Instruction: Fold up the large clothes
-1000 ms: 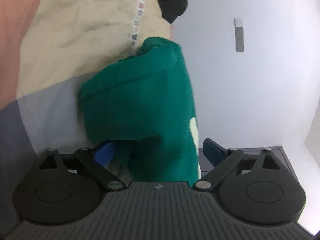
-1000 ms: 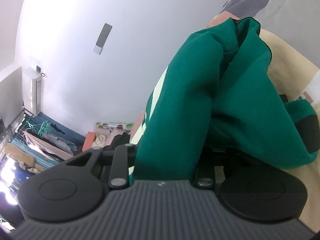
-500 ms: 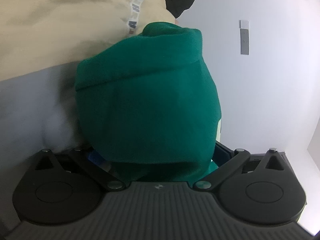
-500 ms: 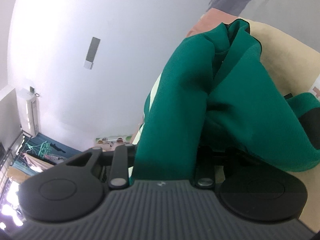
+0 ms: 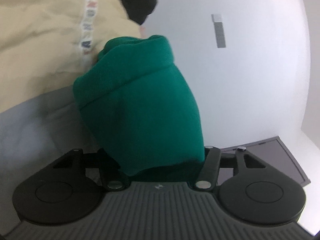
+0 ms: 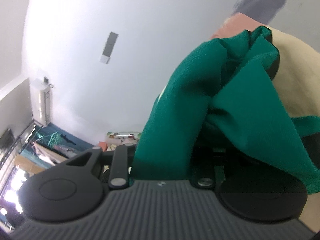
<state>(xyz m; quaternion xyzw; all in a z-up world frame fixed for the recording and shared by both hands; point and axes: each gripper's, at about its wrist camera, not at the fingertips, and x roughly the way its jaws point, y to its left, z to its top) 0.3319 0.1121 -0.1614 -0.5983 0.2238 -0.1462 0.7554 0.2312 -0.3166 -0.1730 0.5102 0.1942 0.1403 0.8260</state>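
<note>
Green garment bunches between the closing left gripper; the right gripper clamps it; beige cloth lies behind.

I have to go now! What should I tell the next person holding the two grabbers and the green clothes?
Left gripper: closing, with a thick bunched roll of the green garment between its fingers.
Right gripper: shut on another part of the same garment; cloth drapes over its right side.
Where things are: the garment is lifted between both grippers, over the beige fabric underneath.
Done: both ends picked up.
Left: no neat fold shows yet; probably spread it flat, then fold.
</note>
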